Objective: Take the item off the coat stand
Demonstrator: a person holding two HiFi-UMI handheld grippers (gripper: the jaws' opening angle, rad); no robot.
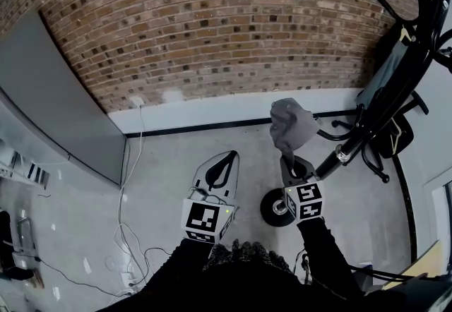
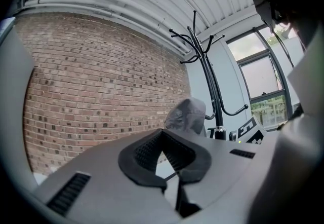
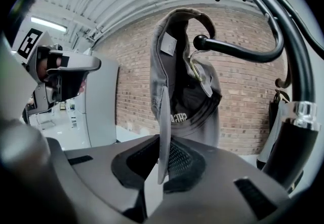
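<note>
Grey cap [image 3: 174, 50] stands upright, its brim clamped in the right claw [image 3: 163, 164].

cap [image 3: 185, 81]: grey cloth, matt, soft | coat stand [image 3: 238, 52]: black metal, glossy, smooth | wall [image 1: 212, 21]: brick, rough | floor [image 1: 162, 162]: smooth, dull grey | right gripper [image 3: 162, 170]: grey plastic, matt, ribbed black pads

We lose the top of the coat stand [image 1: 422, 28] past the head view's upper right edge; its round base [image 1: 270, 207] sits half hidden behind the right gripper [image 1: 291, 162]; the pale print inside the cap [image 3: 169, 66] is too small and creased for us to read.
</note>
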